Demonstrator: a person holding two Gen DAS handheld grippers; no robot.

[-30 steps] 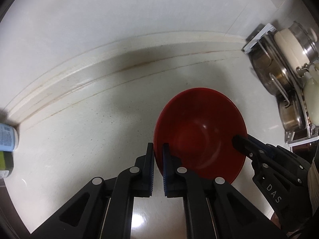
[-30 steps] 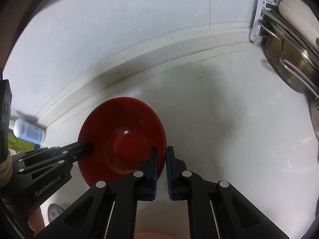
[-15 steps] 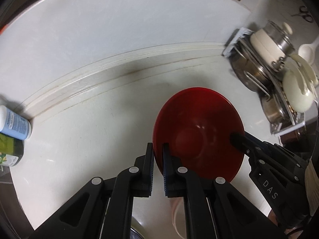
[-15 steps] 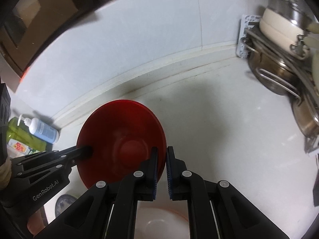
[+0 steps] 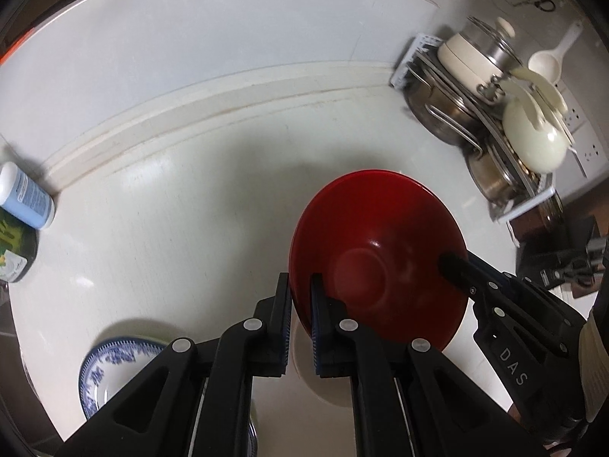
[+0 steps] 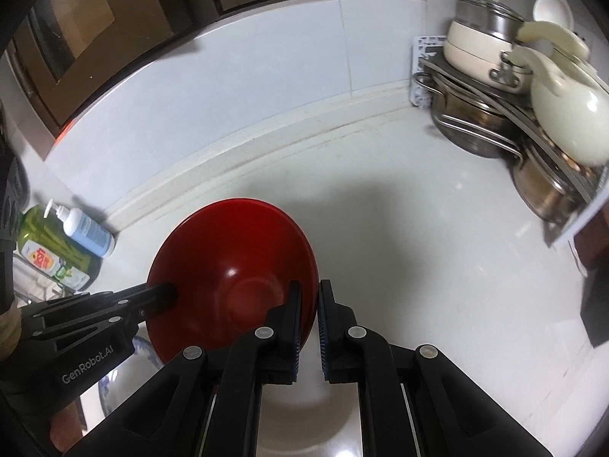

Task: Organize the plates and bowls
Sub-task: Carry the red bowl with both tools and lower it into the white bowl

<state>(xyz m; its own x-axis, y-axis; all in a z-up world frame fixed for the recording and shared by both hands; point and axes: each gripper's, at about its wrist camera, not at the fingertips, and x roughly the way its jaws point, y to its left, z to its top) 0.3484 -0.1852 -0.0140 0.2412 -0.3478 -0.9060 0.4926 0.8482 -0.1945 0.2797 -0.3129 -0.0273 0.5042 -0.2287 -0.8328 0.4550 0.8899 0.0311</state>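
You hold the red bowl (image 5: 377,251) with 2 tools
Left tool (image 5: 300,297) and right tool (image 6: 309,304) each pinch opposite rim edges, the bowl above the white table (image 5: 182,221).

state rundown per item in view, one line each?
red bowl: upright, off the counter, rim pinched on two opposite sides.
left gripper: shut on the bowl's rim.
right gripper: shut on the opposite rim.
blue-patterned plate: flat on the counter, empty where visible.
white dish: below the bowl, mostly hidden.
pump bottle: upright by the wall.
rack pots: stacked, lids on top.
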